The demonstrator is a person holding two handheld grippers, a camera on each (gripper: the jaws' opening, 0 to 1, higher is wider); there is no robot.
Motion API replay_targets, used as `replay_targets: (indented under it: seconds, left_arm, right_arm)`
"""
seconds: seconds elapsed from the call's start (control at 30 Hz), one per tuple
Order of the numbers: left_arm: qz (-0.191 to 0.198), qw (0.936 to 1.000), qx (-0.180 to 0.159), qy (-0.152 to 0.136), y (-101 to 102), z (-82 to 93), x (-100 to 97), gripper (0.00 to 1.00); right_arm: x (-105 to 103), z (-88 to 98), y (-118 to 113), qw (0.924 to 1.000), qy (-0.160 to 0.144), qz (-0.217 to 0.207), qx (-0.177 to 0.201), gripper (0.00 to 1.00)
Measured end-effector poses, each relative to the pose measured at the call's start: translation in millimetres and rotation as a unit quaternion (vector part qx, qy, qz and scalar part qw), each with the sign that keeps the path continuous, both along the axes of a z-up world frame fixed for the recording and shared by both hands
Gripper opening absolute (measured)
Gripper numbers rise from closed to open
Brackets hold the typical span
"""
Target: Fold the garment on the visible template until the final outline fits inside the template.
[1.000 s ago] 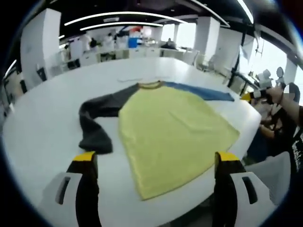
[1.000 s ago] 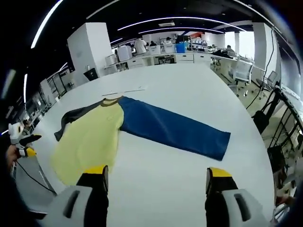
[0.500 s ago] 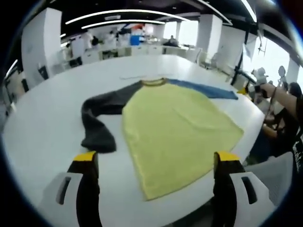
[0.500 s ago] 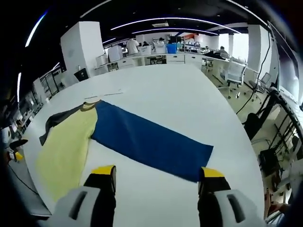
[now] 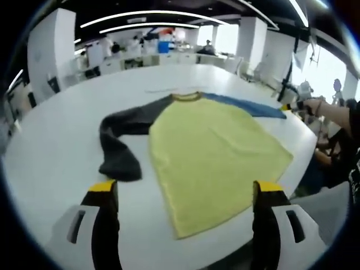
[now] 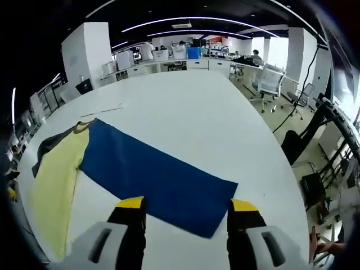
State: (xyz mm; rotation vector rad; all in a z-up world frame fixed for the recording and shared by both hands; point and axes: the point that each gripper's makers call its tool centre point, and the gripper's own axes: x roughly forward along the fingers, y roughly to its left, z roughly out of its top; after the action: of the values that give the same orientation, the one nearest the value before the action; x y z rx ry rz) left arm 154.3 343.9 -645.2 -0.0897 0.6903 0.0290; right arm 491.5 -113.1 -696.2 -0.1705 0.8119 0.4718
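Because the right gripper [image 6: 185,207] sits at the bottom centre of the right gripper view with its jaws spread either side of the blue sleeve [image 6: 154,177] cuff, a shallow bite could catch only the top layer or miss, and the fold would drag crooked. The raglan shirt [image 5: 216,154] lies flat mid-frame on the white table [image 5: 50,152] (no template outline is discernible). The left gripper [image 5: 180,194] hangs released near the hem, and its dark grey sleeve [image 5: 121,143] is bent, which could bunch.
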Motion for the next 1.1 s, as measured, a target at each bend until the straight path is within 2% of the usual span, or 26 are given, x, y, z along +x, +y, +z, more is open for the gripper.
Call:
replay_targets:
  seconds: [0.1, 0.2, 0.33, 0.5, 0.6, 0.63, 0.77, 0.8, 0.87, 0.97, 1.0, 1.1]
  left_arm:
    - [0.001, 1.0, -0.001, 0.003, 0.0, -1.1, -0.6, 0.96]
    - [-0.001, 1.0, -0.002, 0.004, -1.3, -1.2, -0.3, 0.95]
    - [-0.003, 1.0, -0.002, 0.005, -1.9, -1.9, -0.2, 0.95]
    - [-0.004, 0.9999, -0.004, 0.01, -2.3, -3.5, -0.7, 0.95]
    - [-0.008, 0.9999, 0.0, 0.01, -2.5, -3.1, 0.1, 0.95]
    - [-0.009, 0.9999, 0.0, 0.011, -2.7, -3.4, 0.4, 0.94]
    - [-0.012, 0.9998, -0.001, 0.014, -3.5, -4.1, 1.6, 0.93]
    - [-0.012, 0.9998, -0.001, 0.014, -3.7, -4.4, 1.9, 0.93]
    - [-0.014, 0.9998, -0.001, 0.016, -4.5, -5.2, 2.4, 0.93]
    - [-0.018, 0.9997, 0.001, 0.019, -5.3, -5.5, 2.6, 0.93]
    - [-0.019, 0.9996, 0.002, 0.019, -5.5, -5.4, 2.5, 0.92]
    - [-0.023, 0.9995, 0.006, 0.02, -5.5, -5.3, 2.0, 0.92]
  right_arm:
    - [3.7, -3.8, -3.9, 1.0, 0.002, -0.007, -0.004, 0.51]
    - [6.1, -9.2, -7.9, 0.9994, 0.016, -0.03, 0.01, 0.48]
    - [3.7, -15.7, -7.6, 0.9992, 0.027, -0.027, 0.009, 0.42]
    - [6.4, -16.7, -16.0, 0.999, 0.015, -0.041, -0.012, 0.39]
    - [7.5, -21.0, -19.0, 0.9985, 0.025, -0.049, -0.007, 0.38]
    - [11.6, -19.7, -19.3, 0.9986, 0.017, -0.05, -0.007, 0.36]
    - [11.2, -20.9, -16.8, 0.9987, 0.02, -0.047, -0.01, 0.31]
    - [11.9, -22.0, -19.9, 0.9987, 0.017, -0.037, -0.031, 0.29]
    - [12.1, -21.3, -17.9, 0.9987, 0.018, -0.043, -0.019, 0.25]
    - [13.9, -21.0, -18.4, 0.9986, 0.019, -0.05, -0.008, 0.08]
    - [14.0, -20.9, -17.6, 0.9986, 0.02, -0.049, -0.005, 0.05]
    - [15.2, -20.1, -17.6, 0.9987, 0.02, -0.045, -0.011, 0.03]
